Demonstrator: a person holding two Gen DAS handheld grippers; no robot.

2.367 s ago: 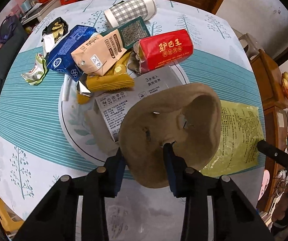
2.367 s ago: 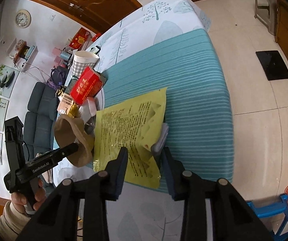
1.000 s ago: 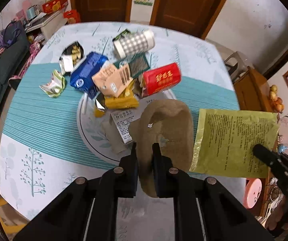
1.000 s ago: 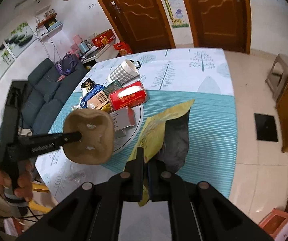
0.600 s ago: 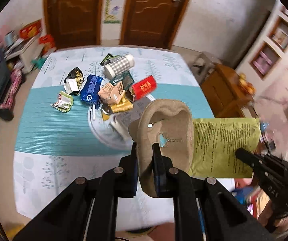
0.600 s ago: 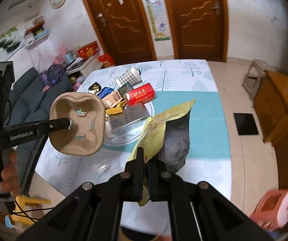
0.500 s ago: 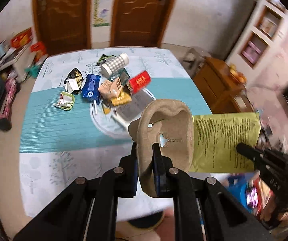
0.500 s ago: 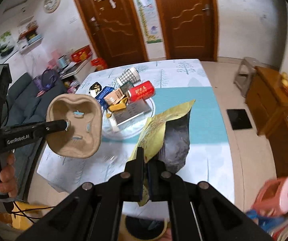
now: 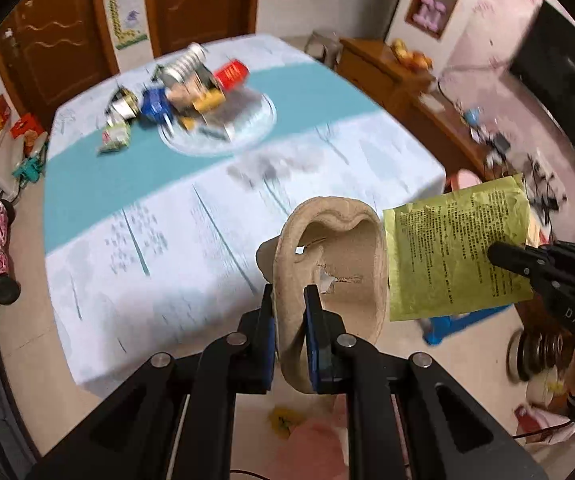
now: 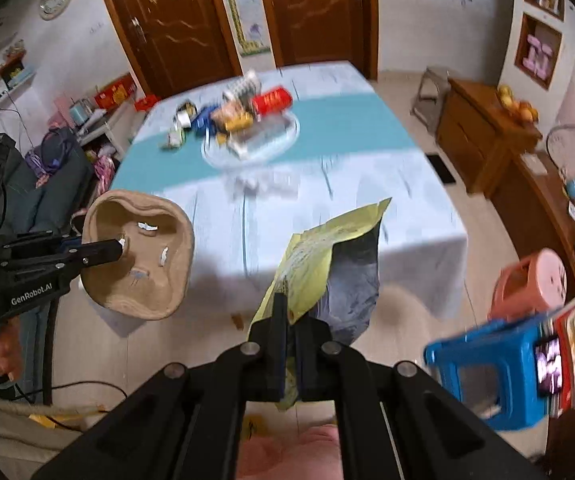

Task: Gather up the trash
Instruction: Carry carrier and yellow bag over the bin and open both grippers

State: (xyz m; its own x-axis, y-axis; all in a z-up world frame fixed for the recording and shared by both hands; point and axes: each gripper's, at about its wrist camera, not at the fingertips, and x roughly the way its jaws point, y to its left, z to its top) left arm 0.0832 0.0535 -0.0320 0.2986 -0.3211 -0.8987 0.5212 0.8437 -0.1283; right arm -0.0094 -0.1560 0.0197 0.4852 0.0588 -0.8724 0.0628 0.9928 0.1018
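left gripper (image 9: 290,332): fingers pinching the rim of the tan moulded-pulp cup carrier (image 9: 335,264), which sticks up and forward past the tips, hollow side facing right

right gripper (image 10: 290,354): fingers pressed nearly together on the bottom corner of the flat yellow foil pouch with black print (image 10: 329,264); the pouch stands up ahead of the tips, floppy

where the rest is: pile of snack wrappers and boxes (image 10: 231,118) on the round glass turntable (image 10: 283,140), way out ahead of both pairs of fingers, on the teal-and-white tablecloth table (image 10: 327,184)

step, my guess: both pieces are off the table and being carried to a bin; no bin that I can make out yet

doing it well: keep both pinches tight; that pouch only has a corner grip, so no fast swinging. Get each piece right over the opening before letting go, carrier first since it's bulky.

blur: everything's smeared, so the small stuff is unreadable
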